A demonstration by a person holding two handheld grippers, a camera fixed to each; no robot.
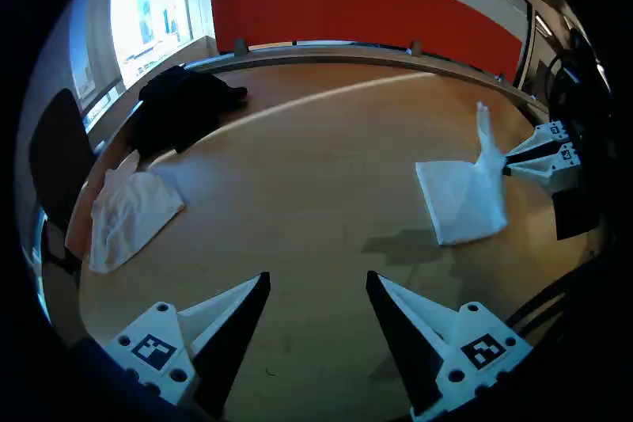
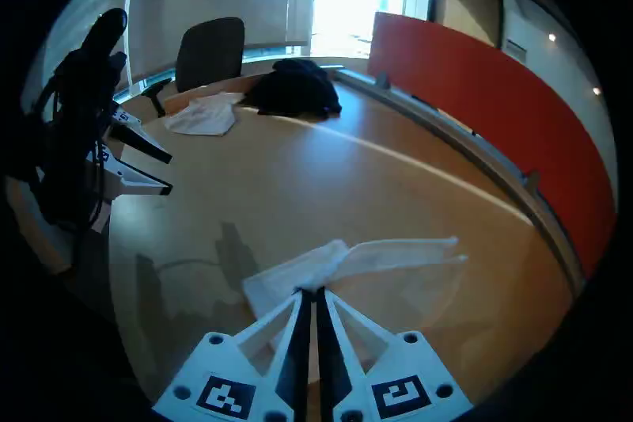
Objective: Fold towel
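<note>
Right up close, the right gripper [image 2: 314, 293] has its fingers pinched shut on an edge of the white towel [image 2: 372, 257]. The cloth fans out just beyond the tips, one flap raised off the desk [image 2: 316, 176]. The left gripper [image 1: 316, 275] hangs with its fingers spread wide and nothing between them, bare wood straight ahead. From there the towel sits well ahead and off to the right of those tips. The fold looks under way, and to land it cleanly I'd carry the held edge low and level across to the opposite edge. The free fingers should come in to take or pin the other corner, so the bottom layer doesn't drag or skew. As for writing, there are only black-and-white square markers [image 2: 401, 395] on the finger mounts; no brand or word I can make out.
</note>
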